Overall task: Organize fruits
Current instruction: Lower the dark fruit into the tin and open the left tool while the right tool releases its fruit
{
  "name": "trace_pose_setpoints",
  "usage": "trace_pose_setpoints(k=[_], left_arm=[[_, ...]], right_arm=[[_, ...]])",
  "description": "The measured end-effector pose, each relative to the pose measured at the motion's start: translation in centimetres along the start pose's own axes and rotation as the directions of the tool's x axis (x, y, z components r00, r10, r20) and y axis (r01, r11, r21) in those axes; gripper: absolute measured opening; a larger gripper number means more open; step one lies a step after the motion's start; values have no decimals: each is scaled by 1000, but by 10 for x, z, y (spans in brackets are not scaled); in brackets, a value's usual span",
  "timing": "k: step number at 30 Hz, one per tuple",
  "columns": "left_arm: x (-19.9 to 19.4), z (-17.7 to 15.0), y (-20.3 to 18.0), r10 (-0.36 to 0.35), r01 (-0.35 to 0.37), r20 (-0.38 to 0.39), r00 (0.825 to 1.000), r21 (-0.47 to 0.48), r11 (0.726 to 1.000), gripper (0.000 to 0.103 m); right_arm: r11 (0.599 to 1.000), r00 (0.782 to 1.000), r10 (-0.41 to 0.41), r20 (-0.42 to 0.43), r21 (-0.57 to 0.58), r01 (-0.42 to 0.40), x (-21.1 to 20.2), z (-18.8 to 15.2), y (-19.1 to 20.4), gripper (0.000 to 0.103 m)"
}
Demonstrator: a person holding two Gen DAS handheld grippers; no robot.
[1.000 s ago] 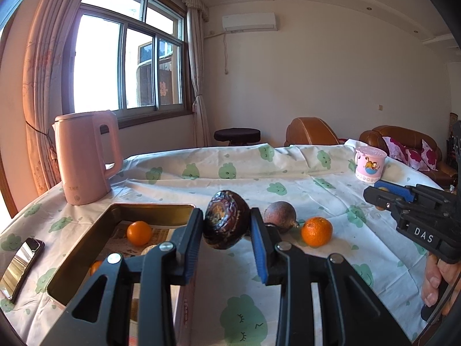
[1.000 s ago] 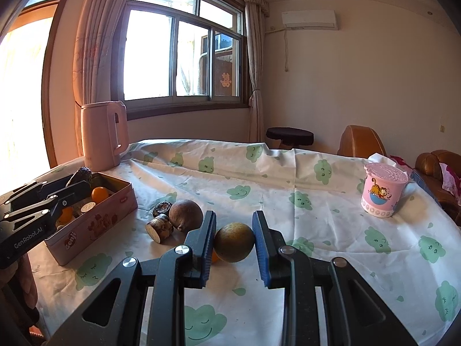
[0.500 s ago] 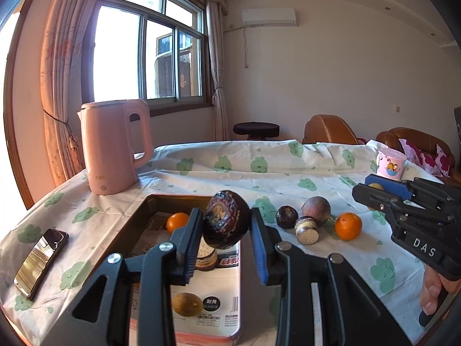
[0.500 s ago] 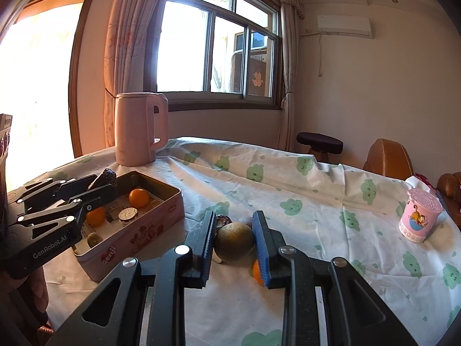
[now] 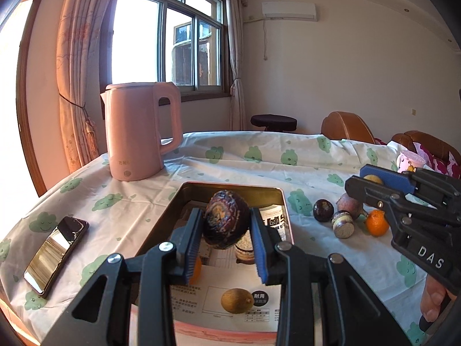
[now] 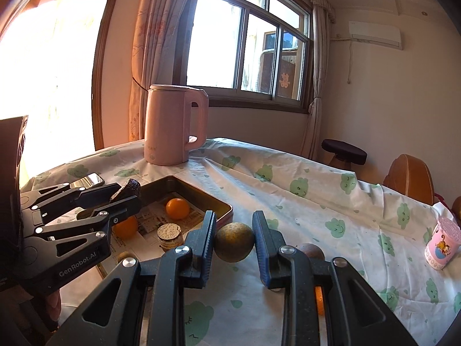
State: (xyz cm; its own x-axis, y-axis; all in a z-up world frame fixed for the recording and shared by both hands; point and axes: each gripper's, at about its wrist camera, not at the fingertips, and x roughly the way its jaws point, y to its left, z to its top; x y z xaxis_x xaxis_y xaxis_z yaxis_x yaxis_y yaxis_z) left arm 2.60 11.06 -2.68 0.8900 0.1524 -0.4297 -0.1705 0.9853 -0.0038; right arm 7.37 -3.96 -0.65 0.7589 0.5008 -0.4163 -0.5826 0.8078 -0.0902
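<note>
Bright window (image 5: 167,43) with pink curtain (image 5: 77,66) upper left; cream walls, air conditioner (image 5: 288,11) upper right; brown sofa (image 5: 348,128) and dark stool (image 5: 273,121) stood behind the table (image 5: 259,155).

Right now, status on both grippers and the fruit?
Left gripper shut on dark passion fruit, over tin. Right gripper shut on brown-green fruit, beside tin. Path clear.
</note>
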Motion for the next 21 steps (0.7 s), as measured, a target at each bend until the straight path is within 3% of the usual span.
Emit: trace_pose_setpoints(k=[21], left_arm=[[12, -4, 36, 50, -53, -55, 997, -36, 998, 34]], right_arm=[[995, 994, 96, -53, -22, -97, 39, 8, 47, 28]])
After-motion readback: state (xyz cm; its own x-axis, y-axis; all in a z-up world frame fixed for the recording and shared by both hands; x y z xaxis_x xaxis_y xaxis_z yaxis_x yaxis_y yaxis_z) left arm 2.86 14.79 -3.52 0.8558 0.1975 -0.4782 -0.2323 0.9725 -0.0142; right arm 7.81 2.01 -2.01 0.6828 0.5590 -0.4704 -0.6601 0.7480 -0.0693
